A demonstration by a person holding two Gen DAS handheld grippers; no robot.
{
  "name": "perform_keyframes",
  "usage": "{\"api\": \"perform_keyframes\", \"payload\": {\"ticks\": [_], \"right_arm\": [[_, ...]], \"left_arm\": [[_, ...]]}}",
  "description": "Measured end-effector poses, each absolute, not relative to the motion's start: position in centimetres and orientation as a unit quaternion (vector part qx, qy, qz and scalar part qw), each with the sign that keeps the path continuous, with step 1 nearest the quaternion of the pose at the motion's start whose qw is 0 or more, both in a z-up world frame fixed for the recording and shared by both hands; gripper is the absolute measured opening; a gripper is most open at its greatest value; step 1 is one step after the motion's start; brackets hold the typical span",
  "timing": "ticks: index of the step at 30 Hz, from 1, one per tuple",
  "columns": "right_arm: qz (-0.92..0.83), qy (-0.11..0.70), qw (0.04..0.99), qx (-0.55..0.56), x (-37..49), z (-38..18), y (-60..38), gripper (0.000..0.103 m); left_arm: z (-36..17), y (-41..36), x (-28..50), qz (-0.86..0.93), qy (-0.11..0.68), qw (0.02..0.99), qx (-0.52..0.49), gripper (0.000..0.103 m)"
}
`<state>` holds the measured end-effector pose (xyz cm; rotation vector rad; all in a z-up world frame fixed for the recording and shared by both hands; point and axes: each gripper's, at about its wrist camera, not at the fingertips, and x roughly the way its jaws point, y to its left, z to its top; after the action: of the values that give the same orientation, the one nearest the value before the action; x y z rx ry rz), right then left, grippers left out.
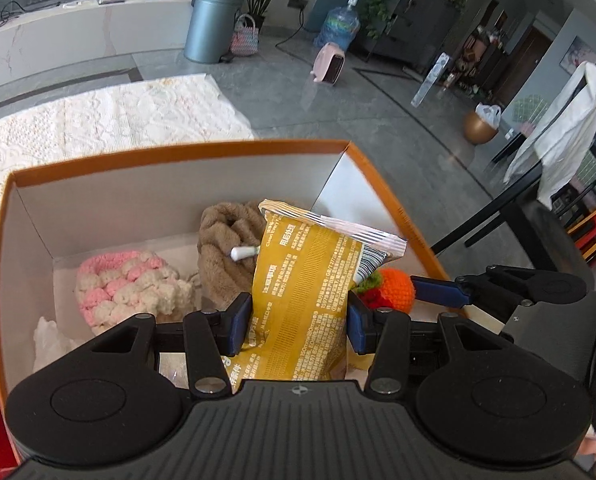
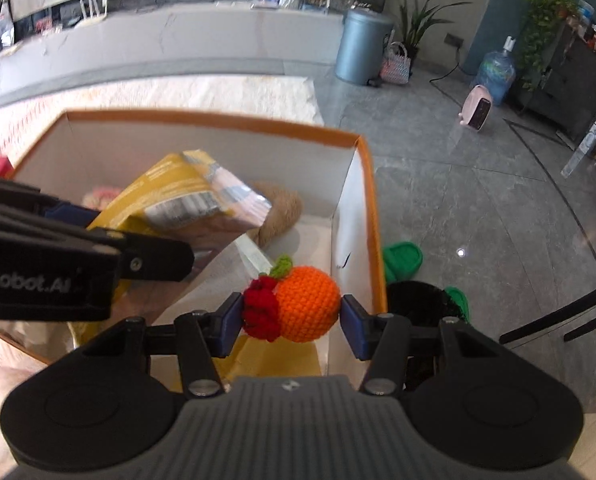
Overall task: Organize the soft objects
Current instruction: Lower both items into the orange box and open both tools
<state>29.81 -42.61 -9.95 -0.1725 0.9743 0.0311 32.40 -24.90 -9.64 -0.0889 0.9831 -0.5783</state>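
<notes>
The yellow packet (image 1: pixel 304 300) is gripped between the two blue pads of the left gripper (image 1: pixel 300 320), pressed from both sides near its lower half, with its striped, crimped end raised above the box (image 1: pixel 398 216). In the right wrist view the same packet (image 2: pixel 177 204) is seen tilted over the box interior, blurred.

The crocheted orange (image 2: pixel 304 304) is clamped by the right gripper (image 2: pixel 291 318): one pad is pressed against its red knitted trim, the other against the orange side, and a green leaf is seen on top. It is held over the right-hand part of the box (image 2: pixel 372 216), close to the right wall. From the left wrist view the orange (image 1: pixel 394 290) is seen just beside the packet, with a blue finger (image 1: pixel 438 290) of the right gripper touching it.

Inside the box, a brown towel (image 1: pixel 225 248) is bunched against the far side, and a pink-and-white knitted piece (image 1: pixel 125 288) is laid to its left.

The box is set on a white lace cloth (image 1: pixel 97 120). A grey bin (image 1: pixel 211 24) and a pink heater (image 1: pixel 330 62) are placed on the grey floor beyond.
</notes>
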Motion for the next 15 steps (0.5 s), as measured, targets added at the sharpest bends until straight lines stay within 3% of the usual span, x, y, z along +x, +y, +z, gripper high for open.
{"api": "perform_keyframes", "payload": {"ticks": [9, 15], "right_arm": [[0.034, 0.478, 0.872, -0.104, 29.6, -10.8, -41.5, 0.055], [0.032, 0.470, 0.876, -0.107, 28.7, -9.6, -41.1, 0.069]], "left_arm": [[-10.1, -24.5, 31.9, -0.263, 0.464, 0.845, -0.030, 0.057], [-8.4, -23.9, 31.1, -0.270, 0.446, 0.853, -0.036, 0.066]]}}
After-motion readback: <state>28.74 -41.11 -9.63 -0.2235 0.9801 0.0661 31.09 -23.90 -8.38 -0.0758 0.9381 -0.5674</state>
